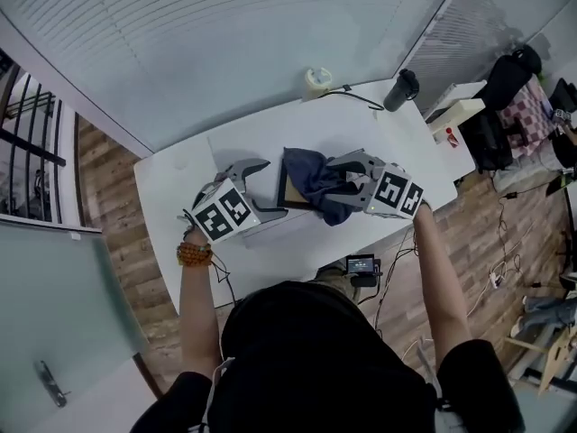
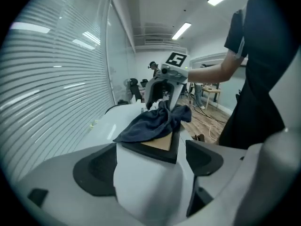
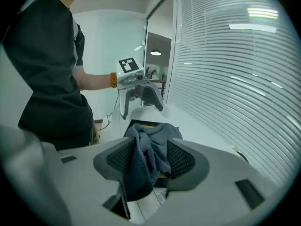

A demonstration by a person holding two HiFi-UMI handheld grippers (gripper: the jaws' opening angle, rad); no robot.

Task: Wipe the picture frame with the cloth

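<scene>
1. While the picture frame [image 1: 290, 198] lies flat near the middle of the white tabletop [image 1: 270, 133], the dark blue cloth [image 1: 315, 180] sits bunched over most of it
2. Only the frame's brown panel [image 2: 160, 142] and black edge stay bare, at the corner nearest the left hand-held gripper [image 1: 270, 189]
3. That left hand-held gripper is released: its jaws stand wide with nothing between them, and the tips are just beside the frame's bare corner
4. The right hand-held gripper [image 1: 347, 179] reaches in from the frame's opposite side; its jaws are parted, and a fold of the cloth hangs loose between the pads [image 3: 181, 157], draped there rather than pinched
5. Both hand-held grippers tilt down towards the tabletop and face each other across the frame
6. A pale roll [image 1: 317, 79] and a dark cylinder [image 1: 402, 88] stand at the tabletop's far edge, well apart from the frame
</scene>
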